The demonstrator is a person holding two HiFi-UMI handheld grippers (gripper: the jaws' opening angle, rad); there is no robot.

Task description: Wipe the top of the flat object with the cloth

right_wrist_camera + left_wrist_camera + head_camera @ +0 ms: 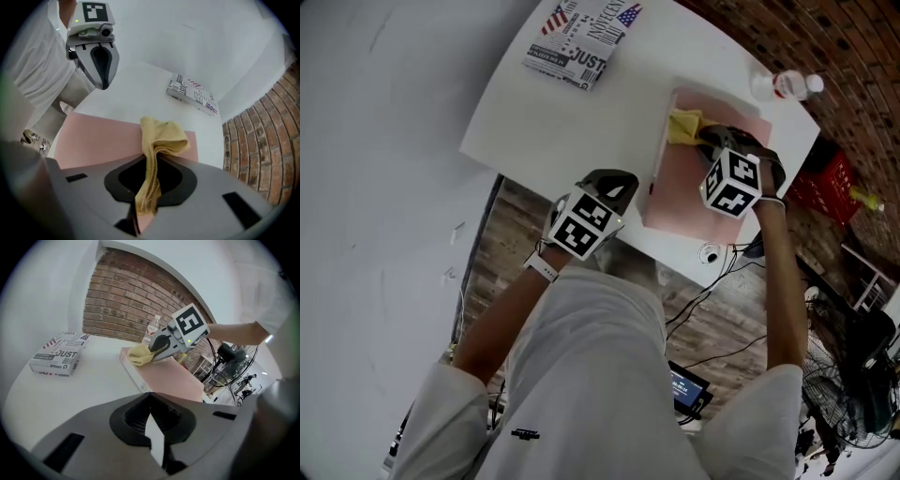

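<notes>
Nearest the person, the left gripper (616,190) hovers over the near edge of the white table (572,122), just left of the flat pink object (684,187). Its jaws are drawn together with nothing between them, only a thin sliver of table showing through. The pink object lies flat along the table's right side. Over its far half, the right gripper (140,211) is clamped on a yellow cloth (161,136). The free end of the cloth is bunched on the pink surface near the far edge. Beyond, well apart to the left, a box printed like a newspaper (581,36) lies on the table. A plastic bottle (785,86) lies at the far right corner.
</notes>
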